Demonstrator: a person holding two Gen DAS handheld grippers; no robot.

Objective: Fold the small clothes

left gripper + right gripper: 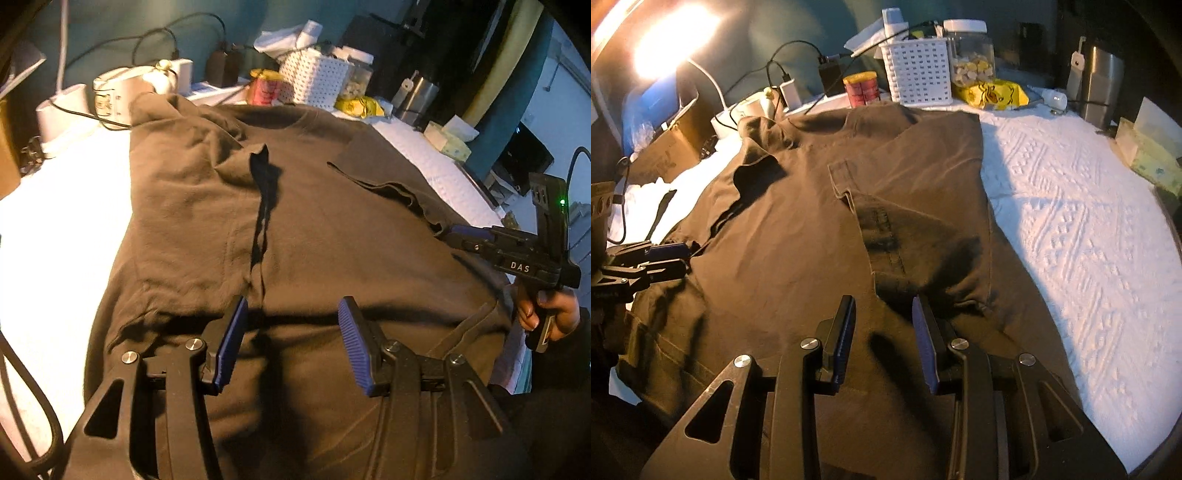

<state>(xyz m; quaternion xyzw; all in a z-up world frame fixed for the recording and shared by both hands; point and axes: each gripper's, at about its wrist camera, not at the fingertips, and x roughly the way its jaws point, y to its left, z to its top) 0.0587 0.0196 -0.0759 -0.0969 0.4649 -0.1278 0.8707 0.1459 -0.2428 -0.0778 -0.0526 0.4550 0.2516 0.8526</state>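
A brown T-shirt (314,221) (812,240) lies flat on a white textured cloth (55,221) (1071,221), both sides folded inward and the collar towards the far clutter. My left gripper (293,301) hovers open over the shirt's near part, with only fabric below its blue pads. The right wrist view shows it at the shirt's left edge (685,254). My right gripper (883,300) is open above the near end of the folded-in right sleeve, nothing between its fingers. In the left wrist view a hand holds it at the shirt's right edge (452,234).
Along the far edge stand a white perforated basket (916,70), a red can (862,88), a clear jar (971,55), a yellow packet (993,94) and a steel container (1102,85). Chargers and cables lie far left beside a cardboard box (672,147). A tissue box (1148,155) sits right.
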